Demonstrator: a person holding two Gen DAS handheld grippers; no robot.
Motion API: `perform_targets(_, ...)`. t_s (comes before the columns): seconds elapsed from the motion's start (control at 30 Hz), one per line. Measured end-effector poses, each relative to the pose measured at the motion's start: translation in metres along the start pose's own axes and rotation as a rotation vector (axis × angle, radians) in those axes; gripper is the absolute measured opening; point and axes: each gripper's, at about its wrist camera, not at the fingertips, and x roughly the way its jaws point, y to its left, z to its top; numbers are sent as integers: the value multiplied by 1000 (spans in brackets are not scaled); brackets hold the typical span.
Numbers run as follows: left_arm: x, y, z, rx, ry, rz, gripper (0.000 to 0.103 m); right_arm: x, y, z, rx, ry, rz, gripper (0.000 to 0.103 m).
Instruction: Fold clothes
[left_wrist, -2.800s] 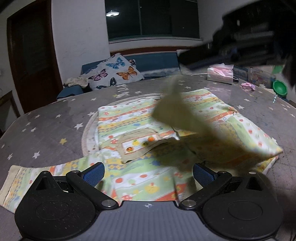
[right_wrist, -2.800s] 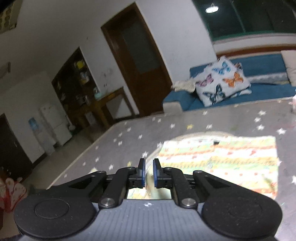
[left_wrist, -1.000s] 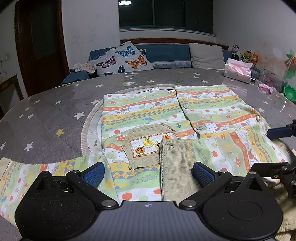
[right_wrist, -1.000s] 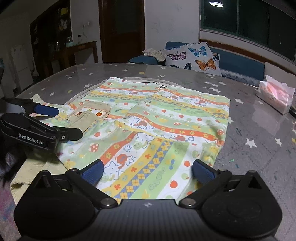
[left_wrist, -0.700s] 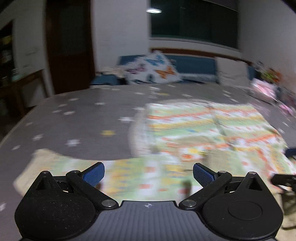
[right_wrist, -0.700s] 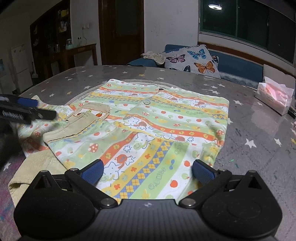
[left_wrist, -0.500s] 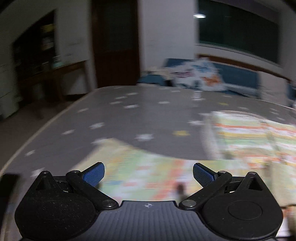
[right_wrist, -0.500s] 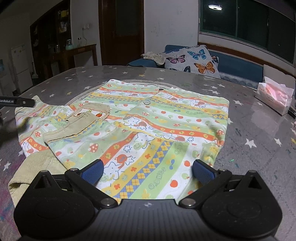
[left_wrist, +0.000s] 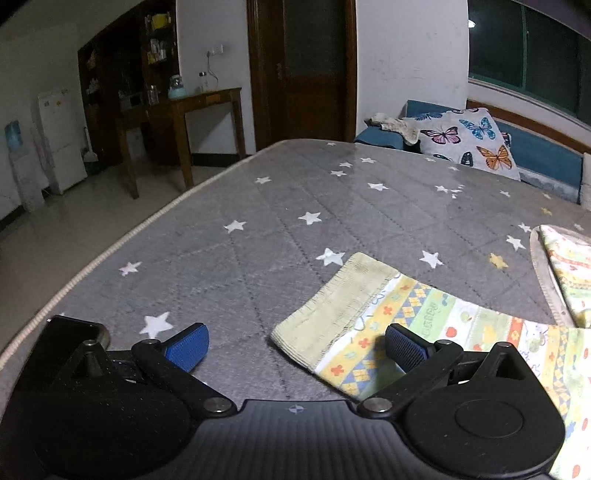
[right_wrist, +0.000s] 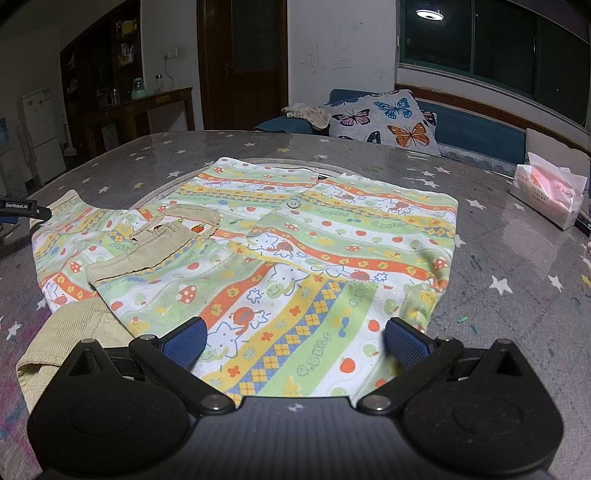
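Observation:
A child's striped patterned shirt (right_wrist: 295, 258) lies flat on the grey star-print table (right_wrist: 517, 258), its right sleeve folded across the front with the beige cuff (right_wrist: 147, 254) near the chest pocket. Its left sleeve (left_wrist: 424, 332) stretches out flat, ending in a beige cuff (left_wrist: 340, 295). My left gripper (left_wrist: 295, 347) is open just above that cuff, its right fingertip (left_wrist: 404, 347) over the sleeve. My right gripper (right_wrist: 291, 341) is open over the shirt's lower hem. The left gripper's tip (right_wrist: 22, 206) shows at the far left of the right wrist view.
A tissue pack (right_wrist: 546, 192) sits at the table's right. The table's left edge (left_wrist: 110, 254) runs close to the left gripper. A sofa with a butterfly cushion (right_wrist: 384, 122) stands behind the table. A dark flat object (left_wrist: 70, 328) lies by the left finger.
The left gripper has swung left from the shirt's middle to the end of the outstretched left sleeve. The right gripper has stayed still and open over the hem.

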Motion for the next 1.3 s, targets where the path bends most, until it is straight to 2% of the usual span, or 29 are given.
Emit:
perform_targets(0.1,1,3,-1,-27,20,-41,102,0,0,0,0,0,0,103)
perform_targets(0.2,-2,2,0,-25,15,-53,95,0,0,0,0,0,0,103)
perform_targets(0.27,-4,2,1,-24,9,-64,85,0,0,0,0,0,0,103)
perform_targets(0.33,-6,1,2,-24,1,-78,66,0,0,0,0,0,0,103)
perform_targets(0.43,-6,-1,4,-25,-4,-93,46,0,0,0,0,0,0,103)
perform_targets(0.6,-11,-2,4,-51,1,-130,17,0,0,0,0,-1,0,103)
perform_targets(0.63,-13,-2,5,-60,3,-151,14,0,0,0,0,-1,0,103)
perform_targets(0.8,-39,-21,9,-61,-17,-300,13,0,0,-1,0,-1,0,103)
perform_targets(1.03,-84,-74,19,-21,-55,-560,13,1,0,0,1,-2,1,103)
perform_targets(1.3,-107,-147,19,33,1,-828,11,1,0,0,1,-2,1,103)
